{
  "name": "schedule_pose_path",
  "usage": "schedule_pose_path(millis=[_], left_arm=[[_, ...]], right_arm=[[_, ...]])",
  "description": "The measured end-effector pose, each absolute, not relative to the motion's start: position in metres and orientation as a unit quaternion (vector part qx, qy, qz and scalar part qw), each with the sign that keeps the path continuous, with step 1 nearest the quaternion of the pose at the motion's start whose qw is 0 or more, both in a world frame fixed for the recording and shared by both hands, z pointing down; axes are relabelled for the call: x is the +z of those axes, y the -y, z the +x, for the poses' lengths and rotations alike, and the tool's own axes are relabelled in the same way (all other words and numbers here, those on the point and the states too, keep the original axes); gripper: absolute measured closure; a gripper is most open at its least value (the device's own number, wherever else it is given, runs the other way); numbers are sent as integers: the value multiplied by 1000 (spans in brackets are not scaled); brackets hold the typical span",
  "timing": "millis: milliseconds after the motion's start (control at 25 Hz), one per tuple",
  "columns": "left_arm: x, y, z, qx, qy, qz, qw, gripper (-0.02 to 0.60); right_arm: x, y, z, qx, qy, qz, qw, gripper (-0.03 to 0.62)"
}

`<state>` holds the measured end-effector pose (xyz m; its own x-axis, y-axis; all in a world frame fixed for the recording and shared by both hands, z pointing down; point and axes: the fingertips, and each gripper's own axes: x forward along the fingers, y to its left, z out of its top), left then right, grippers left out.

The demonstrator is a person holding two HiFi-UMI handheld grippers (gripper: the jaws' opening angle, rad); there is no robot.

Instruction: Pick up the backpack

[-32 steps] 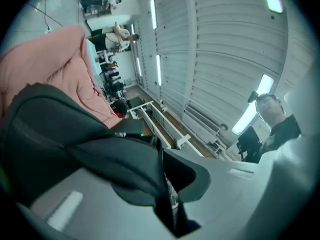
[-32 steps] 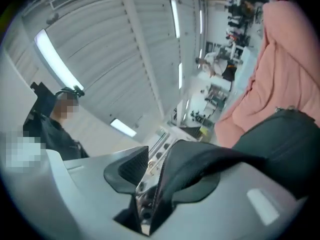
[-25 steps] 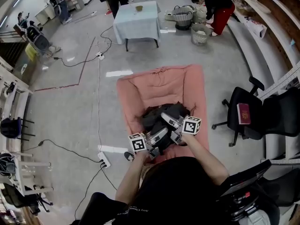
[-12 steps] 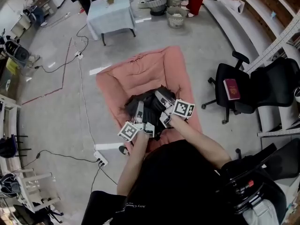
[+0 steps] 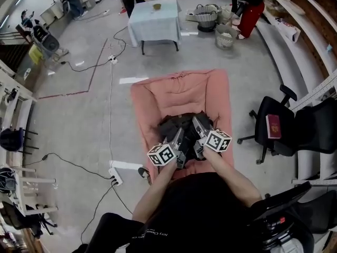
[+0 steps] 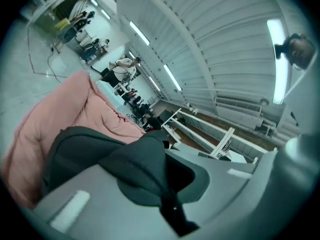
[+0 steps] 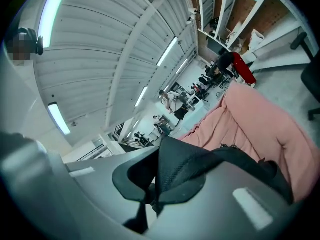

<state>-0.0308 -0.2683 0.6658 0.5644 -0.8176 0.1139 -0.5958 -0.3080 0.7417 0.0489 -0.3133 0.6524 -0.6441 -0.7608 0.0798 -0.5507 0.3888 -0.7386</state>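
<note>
The jaws of the left gripper [image 5: 177, 138] and right gripper [image 5: 200, 125] are closed tight on folds of the dark grey fabric backpack [image 5: 167, 126], which lies on a pink padded cushion [image 5: 179, 91] beyond. The grasp seems made; an even, joint lift is called for next.

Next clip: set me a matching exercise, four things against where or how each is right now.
Things:
1 backpack
2 red book
3 pink floor cushion
4 left gripper

Places or states:
a on the black office chair
b spread on the floor
c shut on the backpack's fabric
d lying on the pink floor cushion

Pairs: 1-d; 2-a; 3-b; 4-c
</note>
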Motion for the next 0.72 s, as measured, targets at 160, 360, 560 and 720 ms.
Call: schedule_pose_path(millis=[160, 360, 560, 720], left_arm=[[682, 266, -33, -51, 494, 796, 346, 574], [685, 266, -39, 14, 515, 805, 294, 574], [675, 263, -33, 55, 511, 820, 253, 573], [645, 267, -42, 41, 511, 828, 226, 572]], right_arm=[[656, 310, 41, -337, -849, -401, 73, 568], [654, 305, 28, -284, -875, -392, -3, 568], [649, 306, 33, -233, -875, -418, -68, 568], [628, 302, 27, -138, -883, -426, -137, 569]])
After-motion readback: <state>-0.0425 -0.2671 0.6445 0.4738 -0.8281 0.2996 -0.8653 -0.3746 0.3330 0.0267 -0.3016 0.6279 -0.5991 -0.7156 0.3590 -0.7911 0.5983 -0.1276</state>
